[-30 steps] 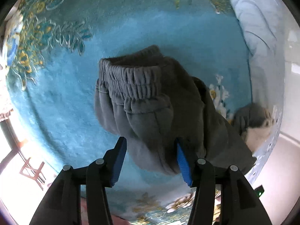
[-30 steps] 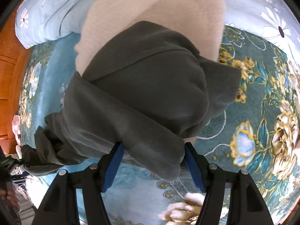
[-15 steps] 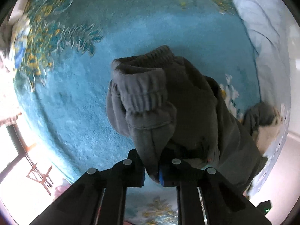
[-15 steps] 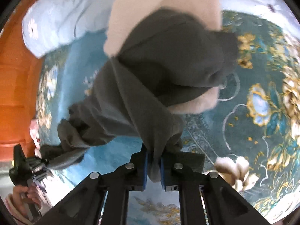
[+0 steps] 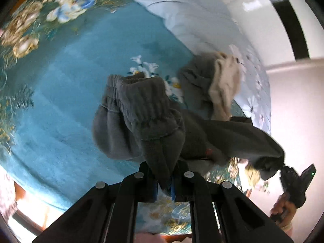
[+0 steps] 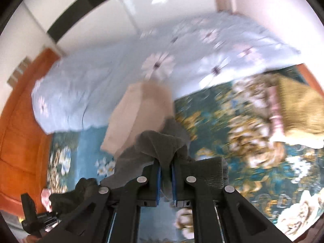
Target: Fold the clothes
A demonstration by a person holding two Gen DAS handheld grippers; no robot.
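Both tongs are loaded. The left gripper [image 5: 163,179] is clamped tight on the grey sweatpants [image 5: 141,121], its blue pads pinching a wad of fleece just below the elastic waistband [image 5: 139,99], which bunches up in the centre of the left view. The right gripper [image 6: 166,177] is closed on grey fabric too, a peak of cloth squeezed between its pads at lower centre of the right view, which is smeared with motion blur.

The garment appears to hang between the two tools, above the teal floral blanket [image 5: 60,85]. In the left view its long axis runs from the waistband at centre out toward the lower right, where the cloth stretches to the other tool in the person's hand [image 5: 283,208]. So the left grip owns the waistband end, the right grip the far end; which part of the legs that is, I can't tell.

A paler cream lining [image 5: 224,85] shows at upper right centre of the left view, near the pale blue quilt [image 5: 192,10].

My read: the next move depends on bringing the two ends together along that diagonal, over open blanket.
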